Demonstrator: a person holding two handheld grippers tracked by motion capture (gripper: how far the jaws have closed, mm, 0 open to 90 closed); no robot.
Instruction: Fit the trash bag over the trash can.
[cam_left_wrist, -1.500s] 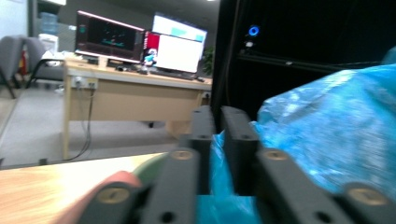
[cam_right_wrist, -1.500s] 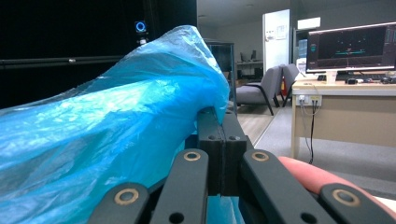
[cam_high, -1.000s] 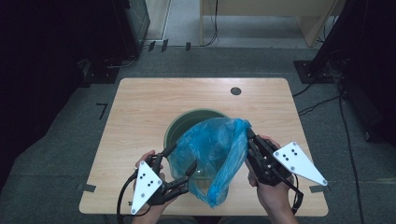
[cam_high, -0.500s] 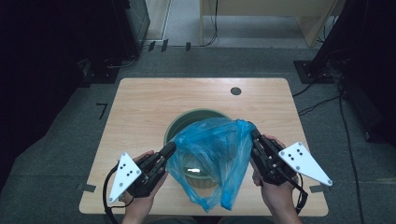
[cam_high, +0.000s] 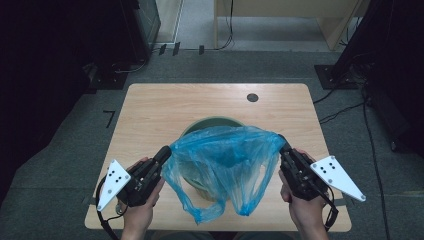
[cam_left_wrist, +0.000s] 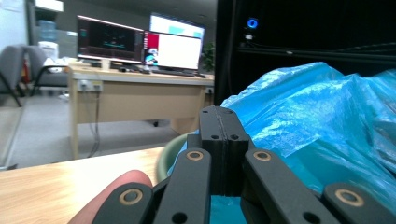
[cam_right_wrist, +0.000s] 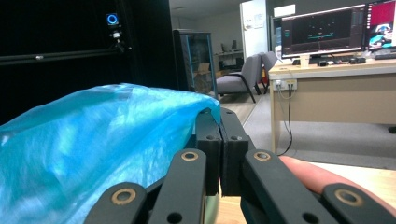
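A blue plastic bag (cam_high: 225, 165) is stretched across the lower middle of the high view, between the two claws, over a green bowl (cam_high: 212, 123) that stands on the wooden table (cam_high: 150, 110). The left claw (cam_high: 164, 152), at the lower left of that view, is clamped on the bag's left edge; the right claw (cam_high: 283, 146), at the lower right, is clamped on the bag's right edge. The bag's top is drawn out wide between them, and two loose ends hang down toward the near edge of the table.

In the left gripper view the jaws of the left claw (cam_left_wrist: 223, 122) are seen pressed together, with the bag (cam_left_wrist: 317, 121) spreading off to the right of the frame and the bowl's rim (cam_left_wrist: 164, 151) just left of the jaws. In the right gripper view the right claw (cam_right_wrist: 219, 122) is likewise closed, the bag (cam_right_wrist: 93, 135) being caught at its tip and filling the left of the frame. A fingertip (cam_right_wrist: 317, 179) is seen at the lower right.
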